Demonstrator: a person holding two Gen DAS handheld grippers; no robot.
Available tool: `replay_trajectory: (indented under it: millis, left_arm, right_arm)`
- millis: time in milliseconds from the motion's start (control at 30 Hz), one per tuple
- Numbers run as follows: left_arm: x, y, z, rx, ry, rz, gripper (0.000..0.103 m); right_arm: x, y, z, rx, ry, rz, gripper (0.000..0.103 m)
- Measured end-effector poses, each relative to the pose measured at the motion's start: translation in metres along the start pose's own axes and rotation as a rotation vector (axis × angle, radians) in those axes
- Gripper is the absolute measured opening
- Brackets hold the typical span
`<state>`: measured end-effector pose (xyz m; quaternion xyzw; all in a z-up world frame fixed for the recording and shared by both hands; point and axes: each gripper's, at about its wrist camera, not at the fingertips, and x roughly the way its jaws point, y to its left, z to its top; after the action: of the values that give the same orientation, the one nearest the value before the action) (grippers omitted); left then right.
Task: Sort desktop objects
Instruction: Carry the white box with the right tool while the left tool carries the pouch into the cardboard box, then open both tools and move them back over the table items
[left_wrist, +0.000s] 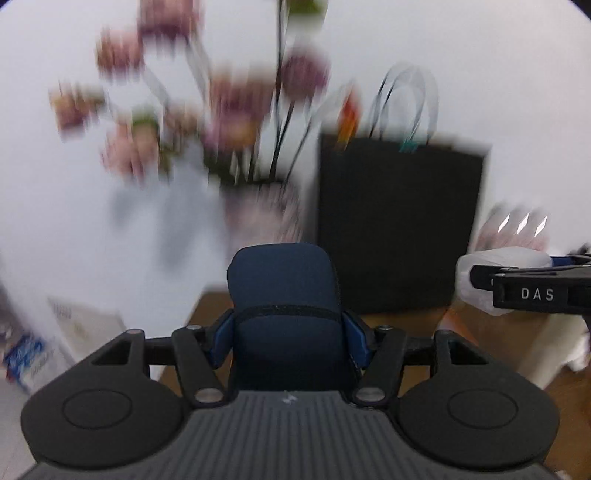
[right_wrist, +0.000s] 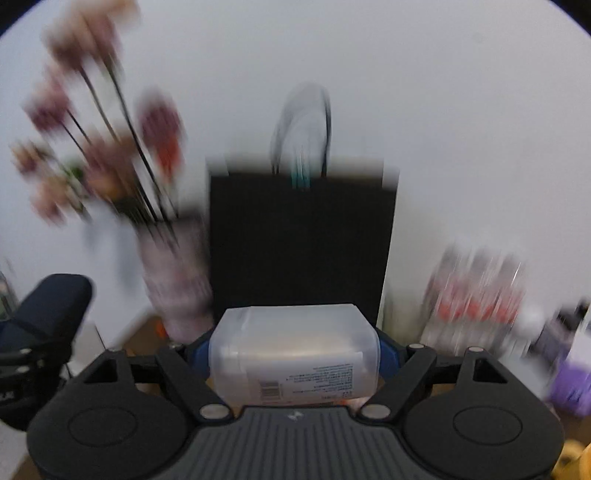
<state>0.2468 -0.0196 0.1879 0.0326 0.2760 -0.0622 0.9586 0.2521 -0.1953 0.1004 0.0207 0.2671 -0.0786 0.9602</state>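
Note:
My left gripper (left_wrist: 284, 332) is shut on a dark blue soft case (left_wrist: 282, 295) and holds it up above the wooden desk (left_wrist: 207, 310). My right gripper (right_wrist: 293, 354) is shut on a translucent white plastic box (right_wrist: 293, 354) with a printed label and barcode. In the left wrist view the right gripper (left_wrist: 532, 291) shows at the right edge with the white box (left_wrist: 480, 269). In the right wrist view the blue case (right_wrist: 51, 299) shows at the left edge. Both views are motion-blurred.
A black paper bag (left_wrist: 399, 225) with white handles stands against the white wall, also in the right wrist view (right_wrist: 301, 240). A vase of pink flowers (left_wrist: 258, 206) stands left of it. Blurred packets (right_wrist: 476, 295) and a purple item (right_wrist: 570, 384) lie at right. Papers (left_wrist: 70, 332) lie at left.

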Motion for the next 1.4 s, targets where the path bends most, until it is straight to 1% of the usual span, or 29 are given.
replay_trajectory:
  millis: [67,133,233,267,300,367,433,467,567,633,667,733,767,800,833,900,967,1067,1133,1200,1267,1333,1400]
  left_arm:
    - [0.038,0.005,-0.015,-0.020,0.080,-0.023,0.062]
    - [0.075,0.008,-0.026,-0.047,0.158,-0.033,0.062]
    - [0.112,0.008,-0.034,-0.058,0.221,-0.021,0.062]
    - [0.123,0.007,-0.036,-0.053,0.241,-0.014,0.062]
    - [0.131,0.006,-0.036,-0.040,0.263,-0.011,0.062]
    - [0.144,0.005,-0.042,-0.033,0.297,0.001,0.063]
    - [0.155,0.003,-0.045,-0.016,0.325,0.006,0.063]
    - [0.160,0.004,-0.045,-0.018,0.330,0.008,0.063]
    - [0.170,0.001,-0.049,0.019,0.353,0.008,0.065]
    - [0.172,0.001,-0.052,0.018,0.365,0.010,0.068]
    - [0.173,0.001,-0.052,0.007,0.355,0.012,0.068]
    - [0.166,0.002,-0.051,0.008,0.298,0.012,0.069]
    - [0.164,0.001,-0.049,0.019,0.285,0.017,0.071]
    - [0.161,0.001,-0.047,0.021,0.271,0.024,0.076]
    - [0.156,0.002,-0.044,0.018,0.260,0.028,0.078]
    - [0.146,0.004,-0.035,0.006,0.249,0.016,0.078]
    - [0.129,0.009,-0.025,-0.019,0.220,-0.001,0.085]
    - [0.098,0.011,-0.014,-0.048,0.170,0.013,0.102]
    - [0.076,0.014,-0.011,-0.063,0.133,0.038,0.103]
    - [0.057,0.014,-0.012,-0.044,0.135,0.060,0.103]
    - [0.033,0.015,-0.019,-0.027,0.115,0.068,0.103]
    - [0.002,0.019,-0.034,-0.036,0.063,0.033,0.103]
    - [-0.026,0.022,-0.055,-0.038,0.035,-0.006,0.103]
  right_arm:
    - [0.043,0.002,-0.015,0.005,0.083,-0.011,0.082]
    - [0.077,0.007,-0.030,0.013,0.148,0.018,0.082]
    - [0.114,0.016,-0.047,-0.023,0.208,0.056,0.082]
    - [0.123,0.018,-0.050,-0.033,0.225,0.054,0.082]
    - [0.134,0.019,-0.052,-0.044,0.248,0.038,0.082]
    - [0.142,0.021,-0.057,-0.049,0.267,0.004,0.082]
    - [0.155,0.025,-0.062,-0.065,0.288,-0.008,0.082]
    - [0.158,0.024,-0.065,-0.073,0.298,-0.004,0.082]
    - [0.168,0.022,-0.075,-0.081,0.324,-0.012,0.082]
    - [0.174,0.021,-0.080,-0.077,0.338,-0.029,0.082]
    - [0.176,0.020,-0.082,-0.076,0.344,-0.036,0.082]
    - [0.176,0.021,-0.083,-0.088,0.341,-0.039,0.083]
    - [0.175,0.021,-0.083,-0.102,0.337,-0.044,0.083]
    - [0.174,0.023,-0.083,-0.111,0.339,-0.055,0.086]
    - [0.174,0.024,-0.082,-0.118,0.349,-0.064,0.086]
    - [0.172,0.024,-0.077,-0.128,0.379,-0.069,0.086]
    - [0.162,0.022,-0.069,-0.122,0.367,-0.070,0.087]
    - [0.128,0.017,-0.050,-0.089,0.304,-0.053,0.095]
    - [0.105,0.015,-0.042,-0.066,0.275,-0.034,0.098]
    - [0.082,0.014,-0.039,-0.065,0.253,-0.028,0.098]
    - [0.055,0.012,-0.040,-0.056,0.217,-0.017,0.098]
    - [0.020,0.004,-0.051,-0.007,0.161,0.021,0.100]
    - [-0.010,-0.008,-0.072,0.068,0.098,0.065,0.103]
